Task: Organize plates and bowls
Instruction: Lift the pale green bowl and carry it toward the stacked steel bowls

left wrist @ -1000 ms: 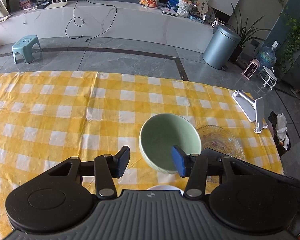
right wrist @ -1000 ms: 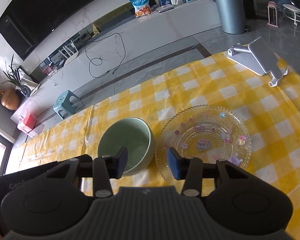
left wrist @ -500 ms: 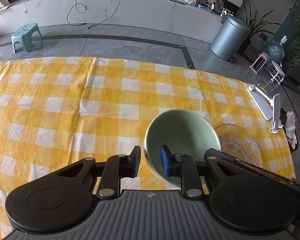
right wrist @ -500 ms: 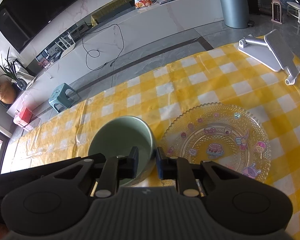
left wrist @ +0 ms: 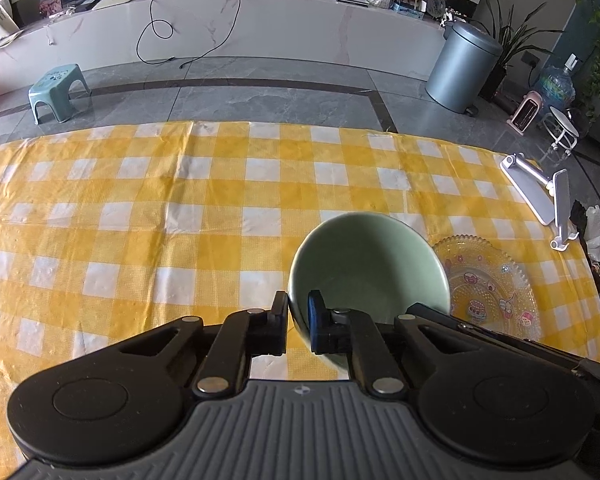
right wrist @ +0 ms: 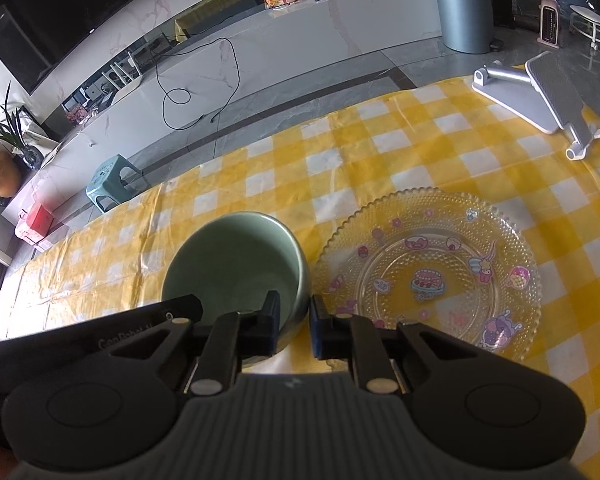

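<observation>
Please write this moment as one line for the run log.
left gripper: shut on green bowl rim | right gripper: shut on same bowl, opposite rim | glass plate: beside bowl, untouched | bowl on tablecloth

Both views are fisheye cameras riding just behind a pair of fingers, tilted steeply down at the yellow checked tablecloth [left wrist: 140, 208] from close range. Each shows the green bowl [left wrist: 368, 264] low and near centre, the glass plate [right wrist: 428, 276] to its right, and the room's floor and grey bin [left wrist: 462, 68] along the upper frame.
</observation>
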Available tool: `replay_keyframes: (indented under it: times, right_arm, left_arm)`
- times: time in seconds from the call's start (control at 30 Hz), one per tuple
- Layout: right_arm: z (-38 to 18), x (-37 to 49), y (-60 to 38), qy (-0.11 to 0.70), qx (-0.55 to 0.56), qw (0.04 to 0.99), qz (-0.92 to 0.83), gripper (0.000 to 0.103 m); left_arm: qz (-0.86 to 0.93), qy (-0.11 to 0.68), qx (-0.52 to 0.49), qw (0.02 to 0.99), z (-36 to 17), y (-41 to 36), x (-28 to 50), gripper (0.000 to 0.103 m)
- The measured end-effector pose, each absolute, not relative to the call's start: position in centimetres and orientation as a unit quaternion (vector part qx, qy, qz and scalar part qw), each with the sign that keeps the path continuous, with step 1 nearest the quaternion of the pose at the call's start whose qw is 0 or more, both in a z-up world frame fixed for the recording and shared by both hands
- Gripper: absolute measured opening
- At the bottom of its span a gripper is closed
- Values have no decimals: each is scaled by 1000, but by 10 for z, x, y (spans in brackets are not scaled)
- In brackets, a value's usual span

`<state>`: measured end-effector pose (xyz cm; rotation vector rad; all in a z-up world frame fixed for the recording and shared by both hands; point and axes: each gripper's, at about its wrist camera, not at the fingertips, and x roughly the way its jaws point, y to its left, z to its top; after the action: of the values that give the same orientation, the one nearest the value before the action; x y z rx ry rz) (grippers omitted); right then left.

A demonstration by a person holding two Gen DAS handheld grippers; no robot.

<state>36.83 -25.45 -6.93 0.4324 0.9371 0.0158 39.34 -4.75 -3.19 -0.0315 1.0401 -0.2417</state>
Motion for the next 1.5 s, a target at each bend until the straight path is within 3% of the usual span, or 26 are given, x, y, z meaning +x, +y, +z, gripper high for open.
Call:
replay_keyframes:
  times: [0.5,0.97,1.5]
  right_arm:
    - [-22,303,-242,441,207,873,23,10]
    - [31,178,-215,420,233,877,31,10]
    - [59,66,-168,402,211,888,68,10]
  left_arm:
    - [-109,467,22,877,26,-38,324,10]
    - [-112,424,30,898,91,-19,214,10]
    - [-91,422,11,902,108,30,118,10]
